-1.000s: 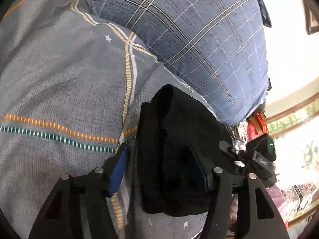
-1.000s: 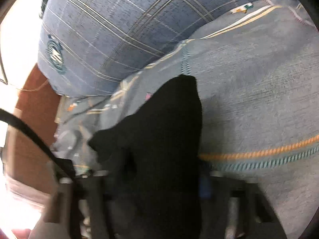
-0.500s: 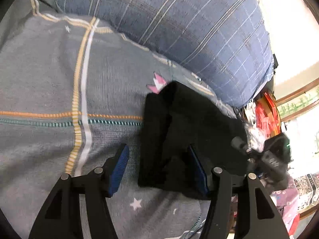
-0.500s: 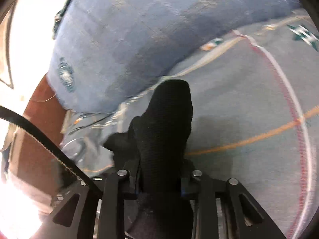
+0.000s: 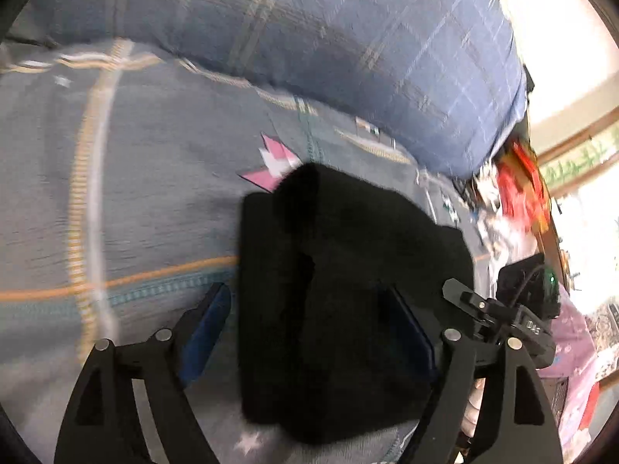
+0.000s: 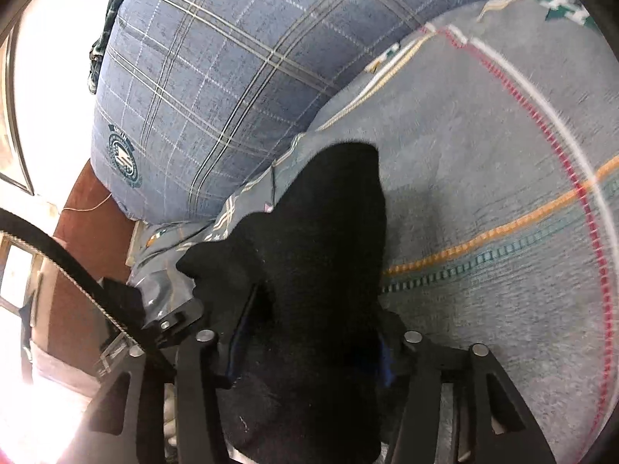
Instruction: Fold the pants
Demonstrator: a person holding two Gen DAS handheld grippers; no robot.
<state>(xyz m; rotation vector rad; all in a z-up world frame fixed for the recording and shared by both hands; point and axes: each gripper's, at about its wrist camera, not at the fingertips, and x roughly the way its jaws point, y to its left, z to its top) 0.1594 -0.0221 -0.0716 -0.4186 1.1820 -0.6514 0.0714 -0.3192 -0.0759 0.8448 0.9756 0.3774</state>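
The black pants (image 5: pixel 340 294) lie as a compact folded bundle on the grey striped bedsheet (image 5: pixel 127 201) of a bed, just in front of a blue checked pillow (image 5: pixel 348 50), so the folding itself looks close to done and the step in hand reads as letting go of the last fold. The left tongs (image 5: pixel 309 324) are opening: the left blue pad stands clear of the cloth on the sheet side, while the right pad sits over the dark fabric, and the bundle lies between them without being pinched, as far as I can judge. The right tongs (image 6: pixel 309 332) are opening too, with the pants between their fingers and rising up the middle of the right wrist view (the cloth fills so much of the gap that I cannot see whether either pad still presses on it). The next move calls for drawing both tongs back without snagging the top layer, then perhaps a light press to flatten the bundle, which looks lumpy along its far edge. Much is hard to read: the black fabric swallows its own creases, so the number of layers cannot be told; the near end of the pants is cut off behind the tongs in both views; motion blur smears the sheet's stripes; and the clutter past the bed's edge (image 5: pixel 518 185) is too bright and small to name.
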